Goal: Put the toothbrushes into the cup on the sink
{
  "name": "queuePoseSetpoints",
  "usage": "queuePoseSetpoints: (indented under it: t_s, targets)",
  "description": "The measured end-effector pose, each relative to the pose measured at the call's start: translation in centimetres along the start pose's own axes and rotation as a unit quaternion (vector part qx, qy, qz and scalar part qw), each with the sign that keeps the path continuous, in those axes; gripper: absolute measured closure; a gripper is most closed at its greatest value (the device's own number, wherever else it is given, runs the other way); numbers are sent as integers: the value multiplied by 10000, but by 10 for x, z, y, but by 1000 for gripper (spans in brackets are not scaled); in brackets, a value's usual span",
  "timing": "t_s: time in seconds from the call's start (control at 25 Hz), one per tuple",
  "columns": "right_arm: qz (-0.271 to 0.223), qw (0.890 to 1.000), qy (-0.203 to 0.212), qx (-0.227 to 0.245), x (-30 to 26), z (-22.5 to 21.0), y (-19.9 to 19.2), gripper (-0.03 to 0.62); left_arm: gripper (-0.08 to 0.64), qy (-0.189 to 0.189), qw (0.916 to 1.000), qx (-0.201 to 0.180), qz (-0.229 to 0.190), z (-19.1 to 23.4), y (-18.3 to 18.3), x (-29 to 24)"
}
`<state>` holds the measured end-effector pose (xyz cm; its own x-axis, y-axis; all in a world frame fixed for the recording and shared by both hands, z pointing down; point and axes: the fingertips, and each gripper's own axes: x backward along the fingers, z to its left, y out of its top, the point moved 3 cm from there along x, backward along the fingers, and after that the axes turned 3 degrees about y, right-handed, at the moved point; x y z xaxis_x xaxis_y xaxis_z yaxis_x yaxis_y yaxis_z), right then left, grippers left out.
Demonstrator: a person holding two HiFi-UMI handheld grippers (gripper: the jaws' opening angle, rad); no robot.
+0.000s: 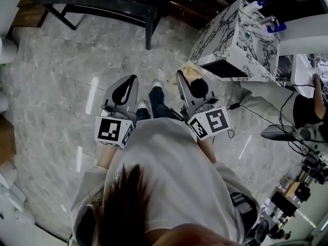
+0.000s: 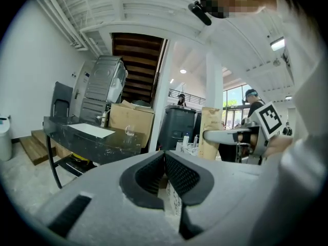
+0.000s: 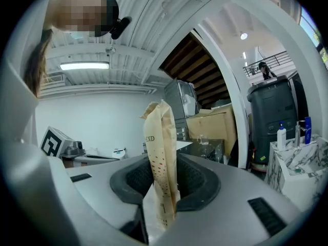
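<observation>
- Well, the marble floor [image 1: 56, 86] fills most of the head view. The person stands on it well apart from the sink [image 1: 238, 40], so I judge the carrying is not finished.
- I find no cup on the sink in any view.
- The right gripper [image 1: 180, 77] has its fingers [image 3: 200, 181] clamped on a tan paper packet [image 3: 163, 152], upright. I think a toothbrush is inside.
- The left gripper [image 1: 132, 81] has its fingers [image 2: 182, 176] closed on nothing.
- Only the right gripper view shows the packet's print.
</observation>
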<state>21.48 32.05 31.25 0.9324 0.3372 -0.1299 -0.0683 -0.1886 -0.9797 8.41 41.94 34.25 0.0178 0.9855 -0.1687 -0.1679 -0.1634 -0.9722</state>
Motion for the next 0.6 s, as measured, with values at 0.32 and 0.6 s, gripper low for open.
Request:
queuePoseSetpoints:
  t_s: [0.32,0.6]
  targets:
    - [-143,9998,154,75,-33,-66,23,486,545,479,9986,88,-211,14,26,-72]
    - [-172,9996,150,188,-48,-110,33,486,545,669,9970,40,-396,18,43,-112]
